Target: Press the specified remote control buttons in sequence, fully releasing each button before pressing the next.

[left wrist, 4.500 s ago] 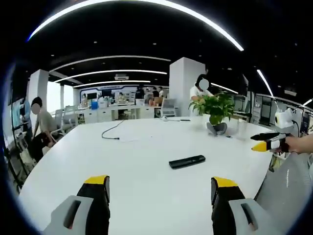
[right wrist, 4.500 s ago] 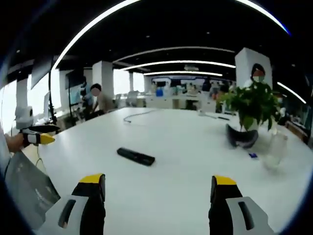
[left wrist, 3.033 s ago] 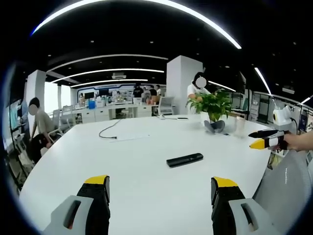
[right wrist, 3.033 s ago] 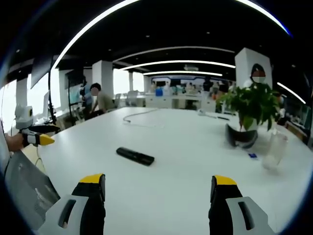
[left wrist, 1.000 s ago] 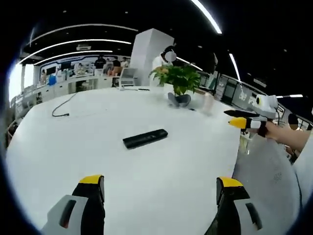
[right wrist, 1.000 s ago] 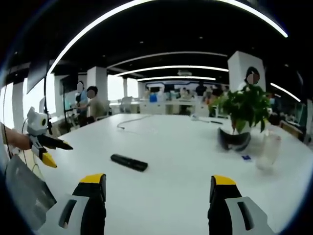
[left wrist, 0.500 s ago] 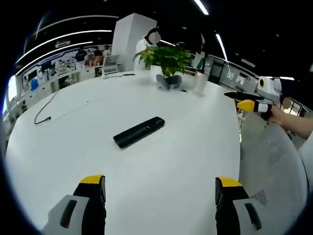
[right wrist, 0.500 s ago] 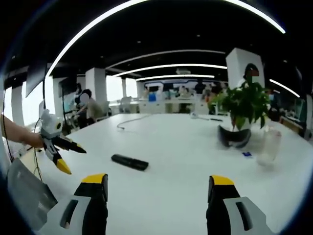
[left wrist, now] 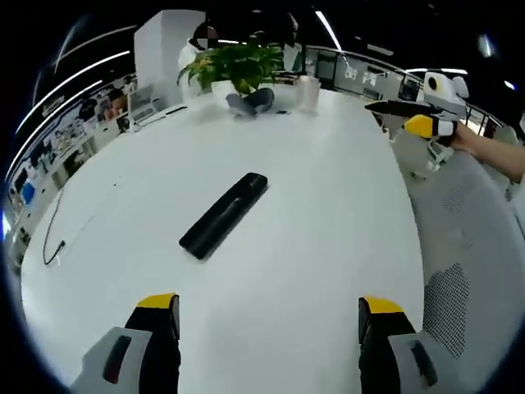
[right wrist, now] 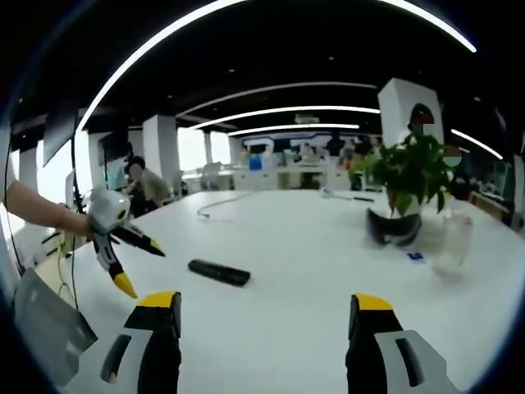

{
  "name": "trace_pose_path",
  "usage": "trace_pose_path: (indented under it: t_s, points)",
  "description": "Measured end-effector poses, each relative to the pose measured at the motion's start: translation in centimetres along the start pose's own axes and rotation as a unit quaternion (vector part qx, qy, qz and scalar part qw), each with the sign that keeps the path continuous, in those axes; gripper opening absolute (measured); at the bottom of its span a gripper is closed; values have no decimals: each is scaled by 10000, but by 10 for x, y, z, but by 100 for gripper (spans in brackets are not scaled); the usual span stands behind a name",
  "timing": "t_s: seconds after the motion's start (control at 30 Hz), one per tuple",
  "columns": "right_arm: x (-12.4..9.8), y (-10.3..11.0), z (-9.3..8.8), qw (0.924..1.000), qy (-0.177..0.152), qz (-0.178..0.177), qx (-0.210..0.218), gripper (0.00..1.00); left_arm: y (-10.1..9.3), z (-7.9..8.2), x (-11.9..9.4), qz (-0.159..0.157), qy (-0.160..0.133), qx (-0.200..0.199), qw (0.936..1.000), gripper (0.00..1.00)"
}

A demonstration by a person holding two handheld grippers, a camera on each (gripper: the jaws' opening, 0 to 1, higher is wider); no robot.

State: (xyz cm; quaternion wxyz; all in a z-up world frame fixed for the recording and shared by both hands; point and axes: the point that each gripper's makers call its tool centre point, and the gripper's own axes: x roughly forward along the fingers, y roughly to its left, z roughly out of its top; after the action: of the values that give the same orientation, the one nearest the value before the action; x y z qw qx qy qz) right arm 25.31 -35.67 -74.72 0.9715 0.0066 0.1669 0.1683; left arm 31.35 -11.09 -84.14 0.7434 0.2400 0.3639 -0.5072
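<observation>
The black remote control (left wrist: 223,215) lies flat on the big white table (left wrist: 328,205), with bare table all around it. It is long and thin. In the left gripper view its long side slants, with one end near and to the left and the other end far and to the right. It sits ahead of the left gripper (left wrist: 271,316) and a bit to its left, with some bare table in between. This gripper's two yellow-tipped jaws are spread wide and hold nothing. In the right gripper view the left gripper (right wrist: 137,265) shows from the side, held by a hand, with its jaws apart and its tips just beside the left end of the remote control (right wrist: 218,272), not touching it. The right gripper (right wrist: 262,312) is wide too and holds nothing, and the remote is farther from it. So the left gripper looks nearer, and I think it will do the first press. A potted plant (left wrist: 234,70) stands at the far side of the table, well apart from the remote.
</observation>
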Motion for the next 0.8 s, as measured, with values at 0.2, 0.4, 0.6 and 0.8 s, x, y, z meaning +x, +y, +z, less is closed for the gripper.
trace_pose_path:
  t_s: [0.2,0.4,0.6,0.8]
  points:
    - [-1,-2,1,10000,-35,-17,19,83,6,1,10,-160,290,185,9993,93]
    - [-2,-2,4,9999,-102,-21,-20,83,21,-1,18,-325,786,763,9935,89]
    - [-4,-1,5,9999,-135,-29,36,83,42,8,23,-328,986,851,9909,87]
    - [-4,0,7,9996,-195,-44,179,82,51,20,30,-384,1065,931,9892,85]
